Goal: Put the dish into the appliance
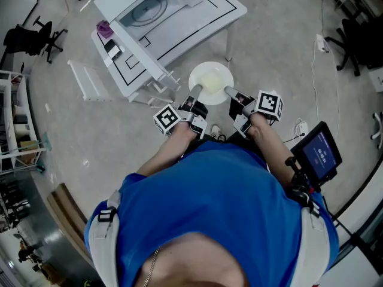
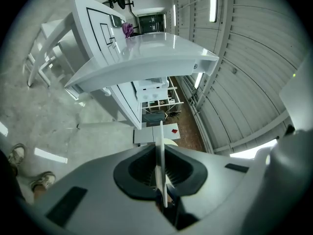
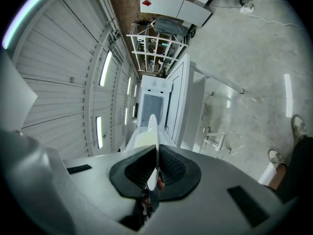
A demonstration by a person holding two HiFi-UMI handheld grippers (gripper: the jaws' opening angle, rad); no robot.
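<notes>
The left tool (image 1: 194,92) is clenched on the near-left rim of the white dish (image 1: 210,82). In the left gripper view the rim stands edge-on between the dark pads, pinched tight. The right tool (image 1: 231,93) grasps the near-right rim the same way, its jaws closed on the thin edge. The dish hangs level between the two, off any surface, over bare concrete floor (image 1: 281,58).

Its far-left side lies near the corner and legs of the white tabletop (image 1: 197,17), which bears black outlines. In the right gripper view a white appliance (image 3: 152,102) with a grey window shows straight ahead beyond the dish.

Right of the dish the floor lies open, with only a white cable (image 1: 312,70) trailing well apart. A small screen (image 1: 320,151) sits by the person's right arm.
</notes>
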